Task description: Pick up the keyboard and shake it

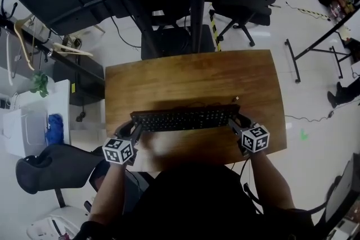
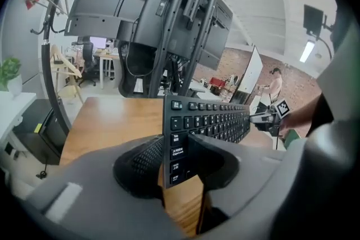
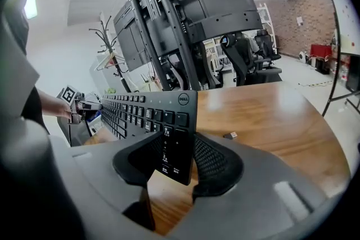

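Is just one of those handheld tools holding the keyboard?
No, the left gripper and the right gripper each have their fingers clamped on one end of the keyboard.

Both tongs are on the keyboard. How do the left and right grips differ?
The left tongs clamp the keyboard at its Tab and Caps Lock end, while the right tongs clamp the Dell-logo end. In the head view the left tongs sit slightly nearer the person than the right tongs. Shared: both are shut on the keyboard, with one jaw on the key face and one behind.
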Demonstrator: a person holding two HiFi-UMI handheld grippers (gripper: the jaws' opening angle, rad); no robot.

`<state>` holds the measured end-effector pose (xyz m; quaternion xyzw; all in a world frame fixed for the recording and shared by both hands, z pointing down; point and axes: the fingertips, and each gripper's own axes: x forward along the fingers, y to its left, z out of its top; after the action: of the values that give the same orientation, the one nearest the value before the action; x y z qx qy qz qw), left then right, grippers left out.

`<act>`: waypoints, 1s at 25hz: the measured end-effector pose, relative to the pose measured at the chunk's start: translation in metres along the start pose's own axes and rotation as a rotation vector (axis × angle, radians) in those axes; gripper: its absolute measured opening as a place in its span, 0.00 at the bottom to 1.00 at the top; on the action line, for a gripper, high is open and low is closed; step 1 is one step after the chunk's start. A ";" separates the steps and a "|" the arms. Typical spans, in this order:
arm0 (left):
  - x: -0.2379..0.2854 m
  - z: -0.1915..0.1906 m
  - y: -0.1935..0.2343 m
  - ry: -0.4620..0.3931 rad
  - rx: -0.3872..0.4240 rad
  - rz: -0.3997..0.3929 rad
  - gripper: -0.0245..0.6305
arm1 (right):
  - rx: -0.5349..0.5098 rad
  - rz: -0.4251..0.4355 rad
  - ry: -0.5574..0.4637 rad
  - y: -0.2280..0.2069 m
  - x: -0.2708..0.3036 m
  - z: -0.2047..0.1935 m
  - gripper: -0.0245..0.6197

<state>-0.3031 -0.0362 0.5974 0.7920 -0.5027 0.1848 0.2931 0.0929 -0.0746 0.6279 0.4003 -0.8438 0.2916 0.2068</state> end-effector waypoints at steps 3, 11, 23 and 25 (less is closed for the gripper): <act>0.011 -0.012 0.003 0.042 -0.021 0.001 0.23 | 0.015 -0.007 0.033 -0.006 0.008 -0.010 0.30; 0.031 -0.060 0.006 0.164 -0.125 -0.027 0.23 | 0.035 -0.015 0.149 -0.015 0.020 -0.040 0.30; 0.047 -0.082 0.021 0.273 -0.151 0.034 0.24 | 0.056 -0.011 0.183 -0.017 0.032 -0.051 0.31; 0.049 -0.084 0.024 0.282 -0.167 0.047 0.24 | 0.078 -0.024 0.189 -0.018 0.034 -0.053 0.31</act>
<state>-0.3033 -0.0233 0.6968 0.7192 -0.4883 0.2586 0.4213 0.0934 -0.0679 0.6928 0.3892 -0.8036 0.3581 0.2730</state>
